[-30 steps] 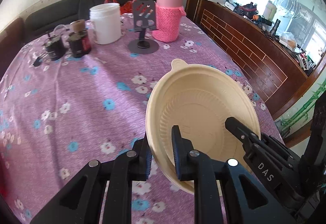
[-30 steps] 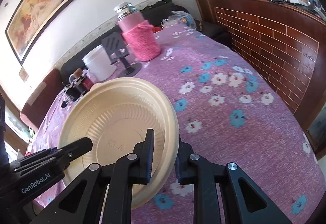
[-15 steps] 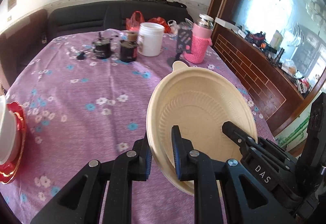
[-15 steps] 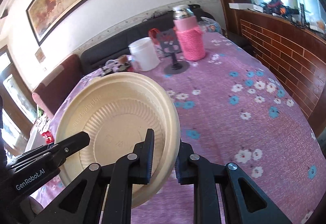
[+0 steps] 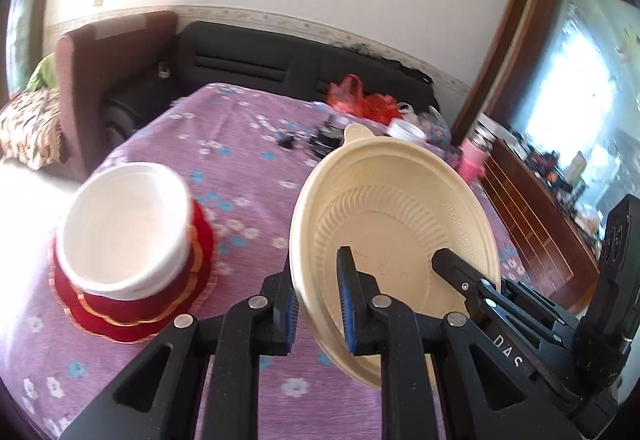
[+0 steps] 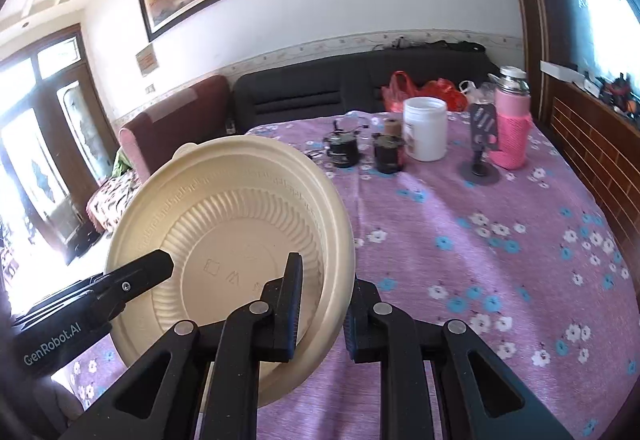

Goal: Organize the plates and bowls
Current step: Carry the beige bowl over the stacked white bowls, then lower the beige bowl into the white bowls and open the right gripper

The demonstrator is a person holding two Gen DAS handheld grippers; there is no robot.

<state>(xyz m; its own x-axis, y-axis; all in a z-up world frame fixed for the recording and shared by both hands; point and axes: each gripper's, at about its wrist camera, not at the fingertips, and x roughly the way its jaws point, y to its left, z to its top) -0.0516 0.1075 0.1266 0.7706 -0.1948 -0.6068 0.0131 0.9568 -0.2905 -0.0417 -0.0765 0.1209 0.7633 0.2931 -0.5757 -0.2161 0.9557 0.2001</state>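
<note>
Both grippers, left gripper (image 5: 318,300) and right gripper (image 6: 322,304), angle downward above the table (image 6: 480,260), jaws clamped on opposite rims of one tilted, empty beige bowl (image 5: 396,232). White bowls (image 5: 124,224) sit stacked on red plates (image 5: 132,304).

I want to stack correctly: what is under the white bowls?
The white bowls sit on red plates with gold scalloped edges, on the purple tablecloth. The plates' centres are covered, so their number is unclear.

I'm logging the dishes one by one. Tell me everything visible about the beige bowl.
The beige bowl is round, shallow, matte like moulded fibre, with a ribbed inner wall, embossed rim band, flat stamped base and small rim tab. It is empty, tilted, lifted off the table. The left tool and right tool pinch opposite rim edges.
</note>
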